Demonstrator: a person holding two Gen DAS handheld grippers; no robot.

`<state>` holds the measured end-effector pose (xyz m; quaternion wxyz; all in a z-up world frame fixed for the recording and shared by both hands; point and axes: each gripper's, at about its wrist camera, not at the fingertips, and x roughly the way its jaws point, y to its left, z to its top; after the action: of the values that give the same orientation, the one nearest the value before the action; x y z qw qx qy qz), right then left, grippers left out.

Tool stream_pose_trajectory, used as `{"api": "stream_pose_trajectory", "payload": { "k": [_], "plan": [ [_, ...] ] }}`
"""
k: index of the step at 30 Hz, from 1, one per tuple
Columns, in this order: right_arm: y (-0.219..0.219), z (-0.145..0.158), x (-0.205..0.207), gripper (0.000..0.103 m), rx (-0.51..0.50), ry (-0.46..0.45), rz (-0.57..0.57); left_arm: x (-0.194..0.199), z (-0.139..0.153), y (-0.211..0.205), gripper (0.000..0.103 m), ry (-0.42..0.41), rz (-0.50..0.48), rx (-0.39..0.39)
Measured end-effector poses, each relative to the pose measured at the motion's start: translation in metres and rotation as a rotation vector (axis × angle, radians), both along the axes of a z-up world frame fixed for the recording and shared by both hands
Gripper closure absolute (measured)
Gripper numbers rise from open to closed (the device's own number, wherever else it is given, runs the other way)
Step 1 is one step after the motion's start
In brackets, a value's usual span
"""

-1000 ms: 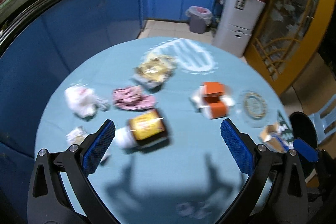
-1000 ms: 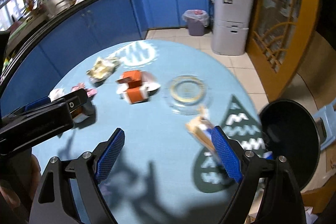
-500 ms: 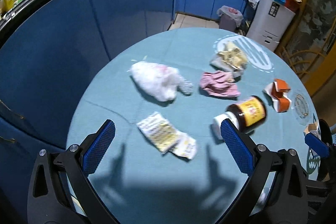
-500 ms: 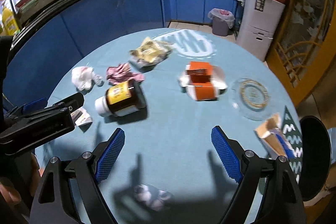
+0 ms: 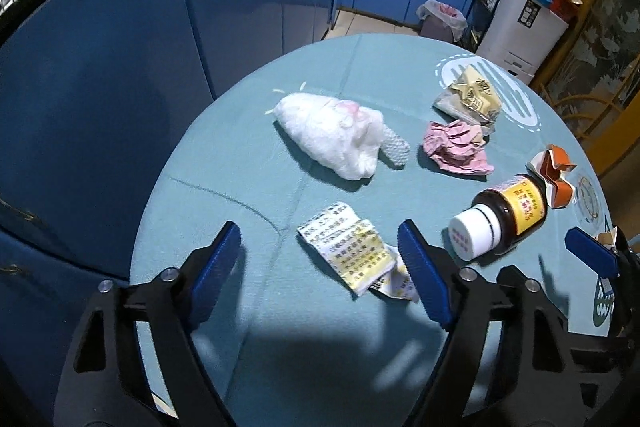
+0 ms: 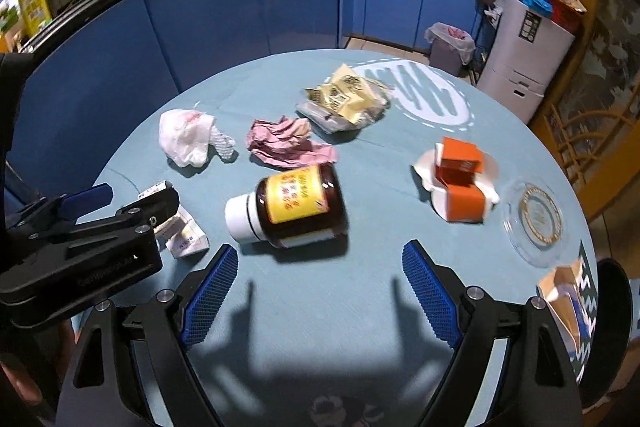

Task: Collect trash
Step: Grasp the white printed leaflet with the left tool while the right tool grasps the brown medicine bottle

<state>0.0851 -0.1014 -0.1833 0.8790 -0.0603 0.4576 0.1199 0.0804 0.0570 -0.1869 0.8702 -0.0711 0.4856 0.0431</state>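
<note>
Left wrist view: left gripper [image 5: 320, 259], jaws just closing but unclenched, straddles the leaflet [image 5: 352, 253] on the table [image 5: 224, 167]. Light, limp paper; pinch its raised fold. Right gripper [image 6: 320, 291] hangs released near the bottle [image 6: 292, 207].

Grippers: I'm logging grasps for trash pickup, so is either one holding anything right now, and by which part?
Nothing is held. The left gripper has just been closing around the crumpled printed paper without pressing it; the right gripper is open above bare tablecloth.
</note>
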Motion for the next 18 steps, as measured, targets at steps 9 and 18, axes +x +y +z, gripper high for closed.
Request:
{"api": "stream_pose_trajectory", "payload": {
  "k": [9, 18],
  "plan": [
    [0.02, -0.007, 0.011, 0.021, -0.062, -0.029, 0.06, 0.002, -0.01, 0.01, 0.054, 0.042, -0.006, -0.056],
    [0.021, -0.012, 0.013, 0.057, -0.026, -0.019, 0.09, -0.003, -0.005, 0.01, 0.069, 0.01, -0.023, -0.085]
  ]
}}
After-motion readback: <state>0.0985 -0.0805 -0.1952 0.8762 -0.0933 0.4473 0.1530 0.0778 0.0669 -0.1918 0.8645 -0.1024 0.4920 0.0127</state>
